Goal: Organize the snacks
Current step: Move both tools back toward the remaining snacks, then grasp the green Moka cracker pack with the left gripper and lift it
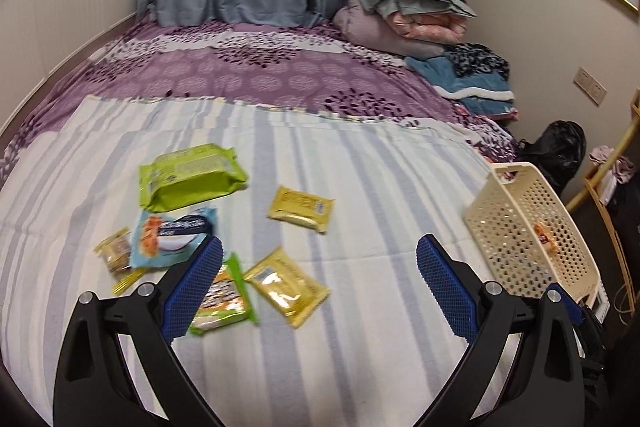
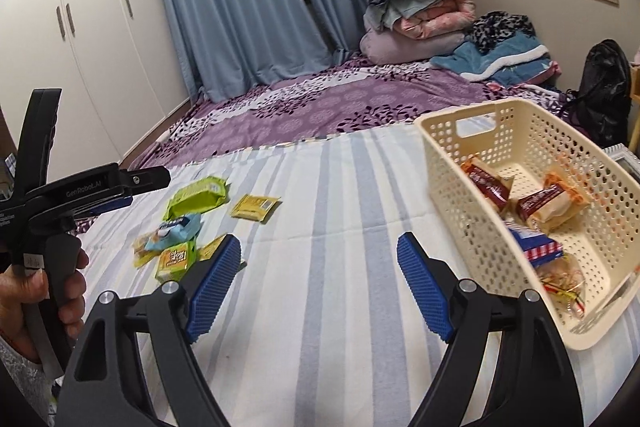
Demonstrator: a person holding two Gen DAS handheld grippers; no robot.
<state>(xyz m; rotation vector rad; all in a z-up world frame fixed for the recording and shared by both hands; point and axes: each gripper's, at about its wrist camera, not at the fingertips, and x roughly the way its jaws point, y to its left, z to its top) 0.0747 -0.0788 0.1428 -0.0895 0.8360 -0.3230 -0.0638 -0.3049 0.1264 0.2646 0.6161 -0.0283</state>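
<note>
Striped blanket (image 1: 360, 367) spread over near part of bed, carrying all items.

Loose snacks, toward left edge of blanket: large green pack (image 1: 190, 177); small yellow packet (image 1: 301, 209) just right of it; light-blue packet (image 1: 172, 237); small tan packet (image 1: 116, 251) at far left; second yellow packet (image 1: 286, 285); green-edged packet (image 1: 222, 301) partly behind left gripper's finger.

Cream perforated basket (image 2: 460, 163) at right edge of blanket, holding two red-brown wrapped cakes (image 2: 490, 185), a blue-and-red packet (image 2: 538, 247), a clear bag (image 2: 560, 283).

Left gripper (image 1: 320, 283): jaws wide apart, nothing between, above the blanket.

Right gripper (image 2: 320, 279): jaws apart, empty, beside the basket.

Hand (image 2: 24, 295) gripping left tool's handle.
</note>
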